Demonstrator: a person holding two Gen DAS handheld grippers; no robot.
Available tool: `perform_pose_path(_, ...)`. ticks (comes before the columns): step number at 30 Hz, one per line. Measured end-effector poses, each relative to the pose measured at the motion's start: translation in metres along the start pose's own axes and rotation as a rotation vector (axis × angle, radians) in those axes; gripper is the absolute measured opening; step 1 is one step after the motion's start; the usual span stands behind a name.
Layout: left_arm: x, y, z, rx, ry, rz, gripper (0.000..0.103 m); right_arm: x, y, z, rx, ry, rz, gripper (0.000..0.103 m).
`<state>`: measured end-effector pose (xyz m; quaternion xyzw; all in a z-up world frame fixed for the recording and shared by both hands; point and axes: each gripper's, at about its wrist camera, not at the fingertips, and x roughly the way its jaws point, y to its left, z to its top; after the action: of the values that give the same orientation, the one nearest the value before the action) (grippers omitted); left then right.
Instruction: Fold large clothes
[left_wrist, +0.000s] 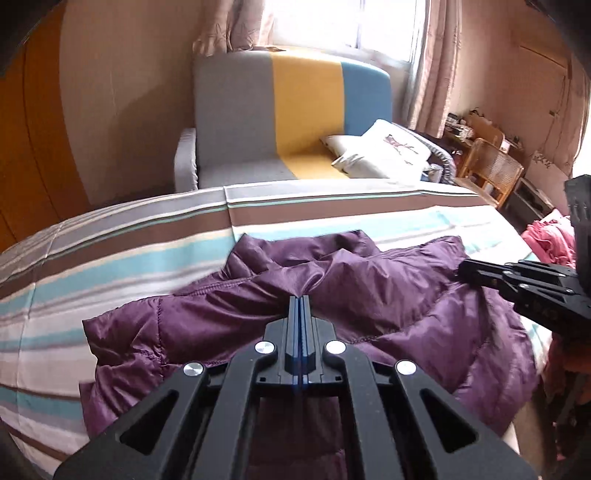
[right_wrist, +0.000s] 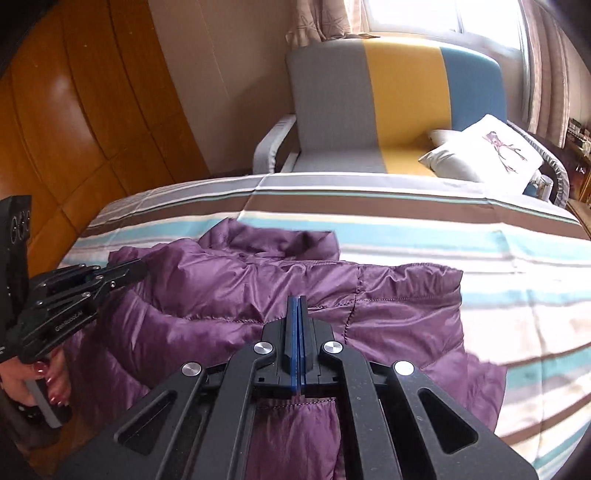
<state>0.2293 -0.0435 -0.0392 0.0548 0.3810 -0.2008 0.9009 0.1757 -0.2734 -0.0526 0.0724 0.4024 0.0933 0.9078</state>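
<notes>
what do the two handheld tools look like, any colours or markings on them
Both are matt black plastic linkage frames with round silver pivot screws and thin blue pads on the two fingers. The left tool carries small pale lettering on its side, seen from the right wrist view. The right tool looks identical. The hand gripping the left handle has dark red nail polish.

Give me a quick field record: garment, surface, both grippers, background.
garment: purple puffer jacket, crumpled, not yet folded
surface: striped bed cover
left gripper: shut; fabric bunched at its tips, grip unclear
right gripper: shut, over the jacket, grip unclear
background: grey, yellow and blue sofa with white pillow
</notes>
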Motion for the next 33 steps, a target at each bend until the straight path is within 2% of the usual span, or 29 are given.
perform_pose_path(5, 0.059, 0.011, 0.008, -0.003, 0.075, 0.052, 0.0, 0.044, -0.016, 0.007, 0.017, 0.001, 0.01, 0.001)
perform_pose_path(10, 0.097, 0.026, 0.005, -0.066, 0.107, 0.038, 0.0, 0.086, -0.035, 0.006, 0.077, 0.019, -0.031, 0.001)
perform_pose_path(13, 0.111, 0.031, 0.004, -0.089, 0.111, 0.019, 0.0, 0.1, -0.045, 0.001, 0.124, 0.012, -0.027, 0.001)
perform_pose_path(17, 0.128, 0.029, 0.003, -0.086, 0.115, 0.014, 0.0, 0.114, -0.046, -0.001, 0.111, 0.006, -0.051, 0.001)
perform_pose_path(21, 0.133, 0.029, 0.005, -0.091, 0.13, 0.013, 0.0, 0.12, -0.045, 0.002, 0.1, 0.03, -0.069, 0.001)
perform_pose_path(23, 0.122, 0.03, 0.006, -0.096, 0.124, 0.018, 0.003, 0.11, -0.041, 0.004, 0.085, 0.021, -0.091, 0.001)
perform_pose_path(24, 0.114, 0.031, 0.005, -0.104, 0.113, 0.029, 0.018, 0.102, -0.038, 0.004, 0.078, 0.001, -0.104, 0.001)
perform_pose_path(25, 0.099, 0.032, 0.004, -0.125, 0.087, 0.035, 0.052, 0.086, -0.033, 0.003, 0.072, -0.04, -0.108, 0.001)
perform_pose_path(26, 0.086, 0.034, 0.001, -0.142, 0.054, 0.044, 0.068, 0.072, -0.029, 0.001, 0.073, -0.07, -0.101, 0.001)
perform_pose_path(27, 0.063, 0.037, -0.005, -0.169, -0.01, 0.08, 0.076, 0.057, -0.022, -0.003, 0.075, -0.096, -0.088, 0.001)
perform_pose_path(30, 0.027, 0.043, -0.022, -0.194, -0.076, 0.122, 0.076, 0.028, -0.004, -0.017, 0.074, -0.119, -0.047, 0.001)
perform_pose_path(33, -0.001, 0.055, -0.046, -0.24, -0.102, 0.221, 0.076, 0.009, 0.017, -0.039, 0.068, -0.124, -0.018, 0.001)
